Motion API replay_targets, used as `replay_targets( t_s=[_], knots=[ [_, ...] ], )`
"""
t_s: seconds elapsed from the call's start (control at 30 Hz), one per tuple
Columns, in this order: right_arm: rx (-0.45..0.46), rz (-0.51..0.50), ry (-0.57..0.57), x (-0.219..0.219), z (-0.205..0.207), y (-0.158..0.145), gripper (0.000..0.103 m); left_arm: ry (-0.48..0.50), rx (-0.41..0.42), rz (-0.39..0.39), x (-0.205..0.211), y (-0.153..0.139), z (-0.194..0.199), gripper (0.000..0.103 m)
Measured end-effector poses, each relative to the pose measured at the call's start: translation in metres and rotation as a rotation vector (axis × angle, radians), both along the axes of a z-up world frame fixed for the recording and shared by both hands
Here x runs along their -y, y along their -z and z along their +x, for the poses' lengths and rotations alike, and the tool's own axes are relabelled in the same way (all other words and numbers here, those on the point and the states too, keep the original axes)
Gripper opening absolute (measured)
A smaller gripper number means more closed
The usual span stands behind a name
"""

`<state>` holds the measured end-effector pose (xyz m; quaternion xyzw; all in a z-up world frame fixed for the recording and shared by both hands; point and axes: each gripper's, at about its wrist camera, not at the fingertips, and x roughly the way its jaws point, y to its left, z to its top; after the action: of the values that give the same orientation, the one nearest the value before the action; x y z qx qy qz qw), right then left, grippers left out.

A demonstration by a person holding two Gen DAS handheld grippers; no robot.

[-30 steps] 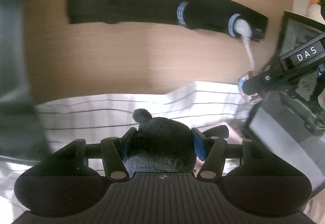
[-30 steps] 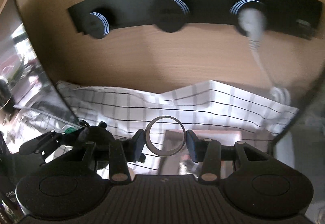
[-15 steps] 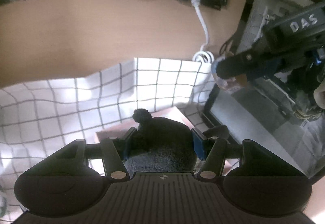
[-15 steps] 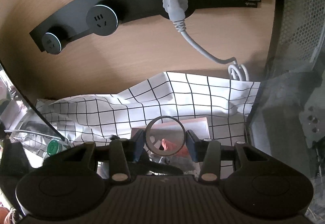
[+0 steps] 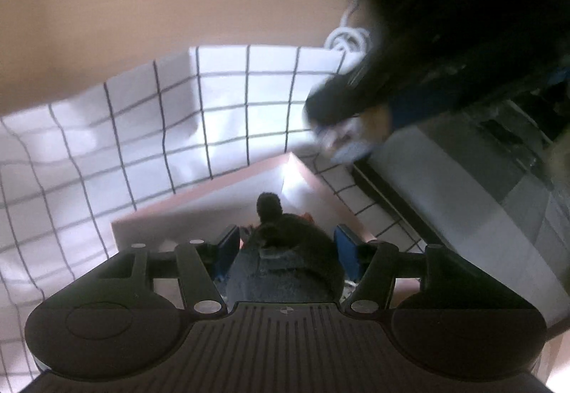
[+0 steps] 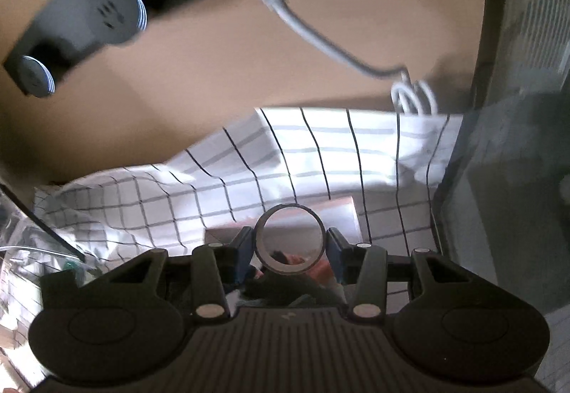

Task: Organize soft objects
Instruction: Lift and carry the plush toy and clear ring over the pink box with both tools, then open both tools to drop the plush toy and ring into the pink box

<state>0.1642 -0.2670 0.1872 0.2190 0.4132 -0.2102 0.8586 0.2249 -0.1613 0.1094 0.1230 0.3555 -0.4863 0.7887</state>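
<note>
Two grippers, both loaded. The left gripper (image 5: 283,249) is clamped wide on a dark fuzzy plush toy (image 5: 285,261), and the right gripper (image 6: 289,250) pinches a clear tape ring (image 6: 289,239). The pink box (image 5: 199,211) sits on the checked cloth (image 5: 142,129) right below and just ahead of both sets of fingertips. The left looks nearer to me, its toy hanging over the open box, so I'd guess straight down comes next.

Dark fuzzy plush toy (image 5: 285,265), translucent ring (image 6: 289,239)
</note>
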Motion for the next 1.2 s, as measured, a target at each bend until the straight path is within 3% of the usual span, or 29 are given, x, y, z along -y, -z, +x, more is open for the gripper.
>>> replay_targets(
  t_s=[0.23,0.33,0.5,0.67,0.8,1.0,1.2],
  knots=[
    [-0.038,0.115,0.039,0.018,0.014,0.031,0.044,0.032,0.059,-0.028,-0.014,-0.019,-0.002,0.063],
    [-0.030,0.167,0.033,0.018,0.015,0.034,0.054,0.014,0.036,-0.011,-0.019,-0.016,0.000,0.063],
    [-0.021,0.122,0.045,0.006,0.010,0.026,0.057,0.024,0.026,0.055,-0.017,-0.009,-0.003,0.067],
    [0.003,0.046,0.055,-0.007,-0.010,0.009,0.057,0.043,-0.035,0.020,-0.007,-0.003,-0.004,0.059],
    [0.018,0.012,0.073,-0.012,-0.030,0.000,0.057,0.070,-0.088,-0.015,0.012,0.011,-0.002,0.059],
    [0.029,-0.015,0.117,-0.019,-0.059,-0.006,0.057,0.070,-0.042,0.001,0.021,0.023,-0.015,0.074],
    [0.096,-0.097,0.148,-0.039,-0.090,-0.011,0.059,-0.004,-0.013,-0.064,-0.004,0.013,-0.023,0.068]
  ],
)
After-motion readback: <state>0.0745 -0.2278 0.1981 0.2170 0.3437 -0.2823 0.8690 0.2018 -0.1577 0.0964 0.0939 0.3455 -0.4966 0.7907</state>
